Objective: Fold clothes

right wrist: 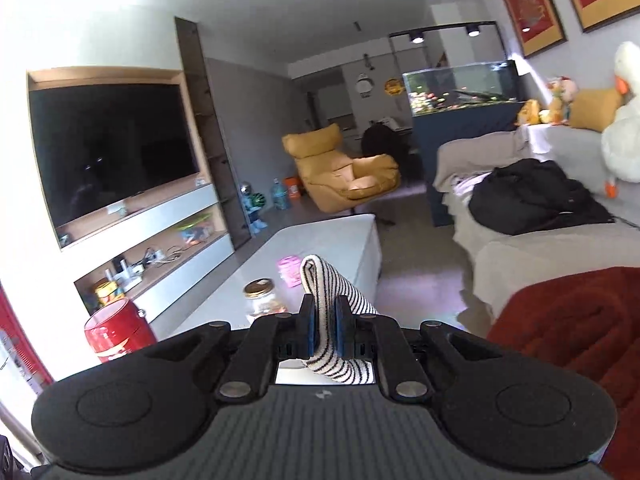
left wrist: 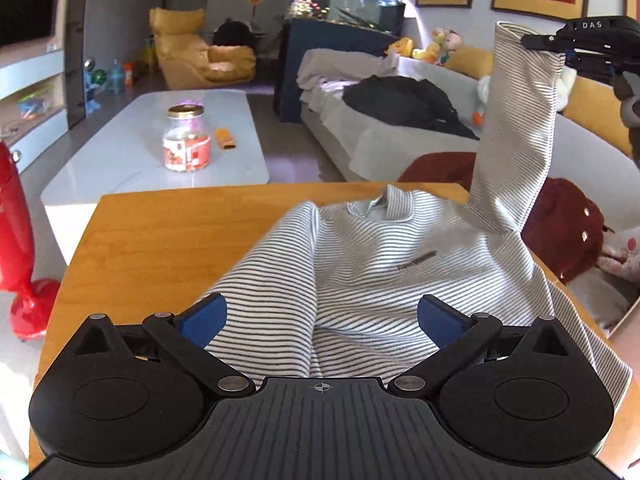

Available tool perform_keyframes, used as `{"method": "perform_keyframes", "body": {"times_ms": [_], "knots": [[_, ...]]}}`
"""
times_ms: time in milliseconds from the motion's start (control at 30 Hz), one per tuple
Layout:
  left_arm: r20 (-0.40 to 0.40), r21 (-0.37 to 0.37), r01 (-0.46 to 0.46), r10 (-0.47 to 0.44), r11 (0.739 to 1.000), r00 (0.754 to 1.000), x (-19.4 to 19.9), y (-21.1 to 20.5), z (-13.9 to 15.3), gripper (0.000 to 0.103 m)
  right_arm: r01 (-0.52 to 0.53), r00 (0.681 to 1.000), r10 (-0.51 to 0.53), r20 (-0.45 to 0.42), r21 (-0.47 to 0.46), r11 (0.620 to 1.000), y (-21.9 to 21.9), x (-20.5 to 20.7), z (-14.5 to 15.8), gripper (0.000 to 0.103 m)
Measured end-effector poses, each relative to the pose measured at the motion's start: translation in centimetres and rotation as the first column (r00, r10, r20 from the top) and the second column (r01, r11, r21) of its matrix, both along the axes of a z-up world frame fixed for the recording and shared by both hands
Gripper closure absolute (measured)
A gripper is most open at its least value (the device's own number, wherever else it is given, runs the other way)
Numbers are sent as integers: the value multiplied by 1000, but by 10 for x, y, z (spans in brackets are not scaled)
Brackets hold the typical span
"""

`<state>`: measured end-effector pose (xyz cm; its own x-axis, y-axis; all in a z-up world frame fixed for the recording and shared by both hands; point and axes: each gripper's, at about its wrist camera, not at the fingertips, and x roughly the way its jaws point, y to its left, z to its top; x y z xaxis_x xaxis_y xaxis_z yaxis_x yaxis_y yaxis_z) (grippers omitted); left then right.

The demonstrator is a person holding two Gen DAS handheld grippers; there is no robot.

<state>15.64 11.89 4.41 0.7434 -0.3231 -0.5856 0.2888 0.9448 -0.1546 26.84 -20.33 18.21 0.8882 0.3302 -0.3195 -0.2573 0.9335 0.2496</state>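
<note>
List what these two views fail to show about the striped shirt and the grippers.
- Striped shirt: the hem nearest the camera is hidden in the left wrist view by the left gripper body.
- Chest print: too small and blurred to read.
- Raised sleeve: the right wrist view shows only the cuff pinched in the right gripper; the rest is below the frame.
- Wooden table: near edge is covered by the gripper.

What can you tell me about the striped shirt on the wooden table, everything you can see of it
The striped shirt is a pale long-sleeved knit with thin dark stripes, a round neckline and a small dark chest print. Its body lies rumpled, front up, on the wooden table. One sleeve is lifted upright, its cuff pinched in the right gripper. The other sleeve lies folded across the body toward the open left gripper, which hovers above the hem.
</note>
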Motion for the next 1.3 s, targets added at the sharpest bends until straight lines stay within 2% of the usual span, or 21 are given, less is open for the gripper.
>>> {"method": "perform_keyframes", "body": {"times_ms": [167, 267, 400, 433, 500, 533, 667, 767, 833, 900, 967, 1033, 1133, 1233, 1267, 1300], "knots": [[-21, -57, -74, 73, 996, 997, -5, 32, 8, 0, -104, 992, 105, -76, 6, 995, 64, 21, -22, 94], [-26, -57, -111, 109, 992, 994, -8, 46, 11, 0, -119, 986, 116, -119, -14, 993, 88, 23, -44, 93], [-33, -65, -151, 149, 986, 988, -7, 59, 12, 0, -131, 983, 122, -135, -59, 990, 109, 20, -69, 89], [-37, -67, -157, 155, 985, 987, -6, 60, 11, 0, -139, 982, 129, -136, -64, 988, 112, 17, -72, 85], [-43, -60, -150, 148, 987, 988, -6, 61, 10, 0, -147, 982, 137, -131, -73, 986, 114, 11, -74, 68], [-46, -57, -147, 144, 988, 988, -6, 61, 9, 0, -145, 983, 135, -121, -79, 986, 112, 8, -74, 55], [-50, -4, -90, 90, 996, 995, -13, 56, 7, 0, -134, 988, 125, -87, -105, 985, 102, -6, -75, 39], [-60, 64, -2, 6, 998, 998, -25, 49, 4, 0, -138, 986, 124, -109, -133, 981, 90, -23, -92, 30], [-60, 144, 62, -54, 988, 997, -38, 44, 4, 0, -156, 981, 133, -138, -177, 972, 84, -35, -110, 29], [-66, 225, 126, -114, 966, 991, -52, 39, 3, 0, -161, 977, 119, -176, -252, 954, 85, -50, -130, 29], [-67, 298, 151, -137, 943, 988, -64, 39, 3, 0, -238, 961, 181, -207, -301, 923, 99, -75, -142, 36], [-73, 313, 127, -109, 941, 991, -66, 42, 7, 0, -366, 925, 308, -221, -310, 877, 128, -104, -147, 41], [-79, 304, 78, -57, 950, 995, -62, 47, 12, 0, -553, 833, 499, -238, -314, 772, 175, -148, -153, 42], [-76, 294, 38, -16, 955, 997, -53, 51, 16, 0, -712, 701, 666, -256, -313, 629, 222, -192, -160, 41], [-75, 292, 27, -5, 956, 997, -50, 52, 18, 0, -721, 689, 679, -253, -328, 610, 234, -195, -163, 40], [-79, 283, 27, -4, 959, 997, -47, 53, 19, 0, -716, 692, 678, -247, -350, 604, 243, -193, -166, 39]]}}
